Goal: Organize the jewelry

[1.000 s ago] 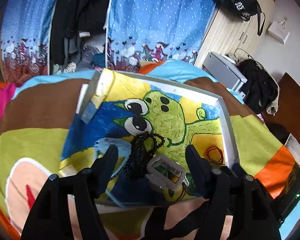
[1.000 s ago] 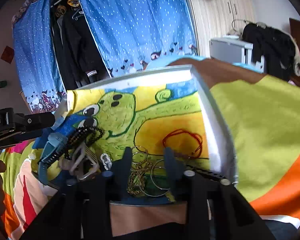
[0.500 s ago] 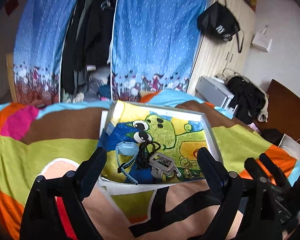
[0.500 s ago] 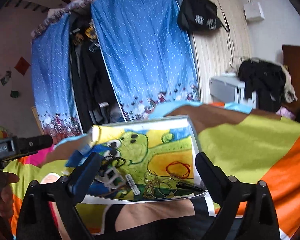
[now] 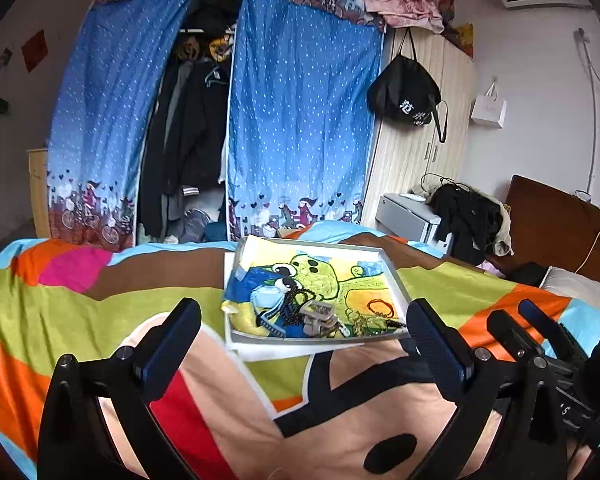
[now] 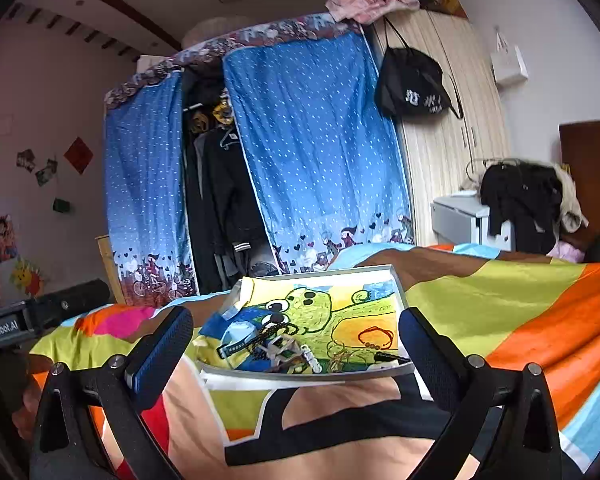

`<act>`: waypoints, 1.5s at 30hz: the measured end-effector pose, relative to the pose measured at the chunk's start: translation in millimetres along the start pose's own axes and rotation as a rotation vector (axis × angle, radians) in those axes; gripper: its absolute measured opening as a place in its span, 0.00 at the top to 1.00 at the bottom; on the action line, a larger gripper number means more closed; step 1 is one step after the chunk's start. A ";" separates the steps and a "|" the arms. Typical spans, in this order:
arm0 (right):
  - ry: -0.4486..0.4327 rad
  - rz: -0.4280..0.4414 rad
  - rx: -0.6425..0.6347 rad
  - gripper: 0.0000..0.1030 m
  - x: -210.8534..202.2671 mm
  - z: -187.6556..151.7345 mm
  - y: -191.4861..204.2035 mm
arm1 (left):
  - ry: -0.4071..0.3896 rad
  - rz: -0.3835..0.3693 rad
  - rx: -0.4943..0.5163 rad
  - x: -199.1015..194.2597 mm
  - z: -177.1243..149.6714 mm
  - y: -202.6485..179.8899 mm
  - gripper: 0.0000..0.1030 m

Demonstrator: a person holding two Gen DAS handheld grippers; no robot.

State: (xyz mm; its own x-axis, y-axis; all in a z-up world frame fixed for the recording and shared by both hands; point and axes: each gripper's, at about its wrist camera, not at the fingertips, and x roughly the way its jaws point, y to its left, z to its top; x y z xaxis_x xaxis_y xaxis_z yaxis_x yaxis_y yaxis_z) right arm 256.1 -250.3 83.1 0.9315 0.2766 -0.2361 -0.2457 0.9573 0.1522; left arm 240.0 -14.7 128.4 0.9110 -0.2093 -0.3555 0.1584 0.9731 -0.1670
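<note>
The left claw (image 5: 304,334) points slightly downward over the bed (image 5: 60,312), its jaws opening wide with nothing between them. The right claw (image 6: 296,344) holds the same pose, jaws opening and empty. Ahead of both, apart from the fingertips, the jewelry (image 6: 284,346) lies in the tray (image 6: 400,292) on the bed.

A shallow white tray (image 5: 396,280) lined with a green cartoon drawing lies on the bedspread, jewelry heaped along its near edge: black bead necklace (image 5: 290,304), red cord bracelet (image 5: 380,307), gold rings (image 6: 340,354), blue watch (image 5: 266,300).
</note>
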 end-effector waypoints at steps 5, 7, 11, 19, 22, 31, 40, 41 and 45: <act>-0.029 0.005 -0.021 0.00 -31.3 -10.8 16.2 | -0.021 0.011 -0.005 -34.0 -21.5 6.6 0.02; -0.035 0.010 -0.025 0.00 -44.0 -16.2 22.5 | -0.028 0.018 -0.006 -46.2 -30.5 9.1 0.02; -0.048 0.000 -0.044 0.00 -69.1 -28.6 34.2 | -0.044 0.030 -0.014 -73.4 -53.4 12.2 0.02; -0.055 -0.046 -0.027 0.00 -110.7 -52.2 36.4 | -0.049 0.050 -0.007 -108.3 -95.6 13.8 0.02; -0.053 -0.072 -0.009 0.00 -122.1 -59.8 34.5 | -0.042 0.058 -0.012 -115.3 -109.6 13.9 0.02; 0.008 -0.113 0.006 0.00 -142.7 -85.4 40.3 | -0.019 0.078 -0.009 -127.3 -136.6 22.6 0.02; 0.043 -0.141 -0.027 0.00 -157.0 -104.1 54.7 | 0.018 0.100 0.066 -134.7 -167.1 9.1 0.02; 0.050 -0.142 -0.034 0.00 -157.1 -105.7 56.0 | 0.019 0.099 0.074 -134.5 -169.1 8.0 0.02; 0.076 -0.147 -0.035 0.00 -156.9 -112.1 56.4 | 0.025 0.101 0.101 -135.1 -176.2 1.5 0.02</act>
State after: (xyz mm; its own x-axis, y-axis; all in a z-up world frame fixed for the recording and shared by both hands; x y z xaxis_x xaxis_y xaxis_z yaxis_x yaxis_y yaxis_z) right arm 66.0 -230.3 21.1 0.9356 0.1379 -0.3251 -0.1190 0.9899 0.0774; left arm 50.0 -1.9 14.1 0.9147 -0.1110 -0.3885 0.1050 0.9938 -0.0366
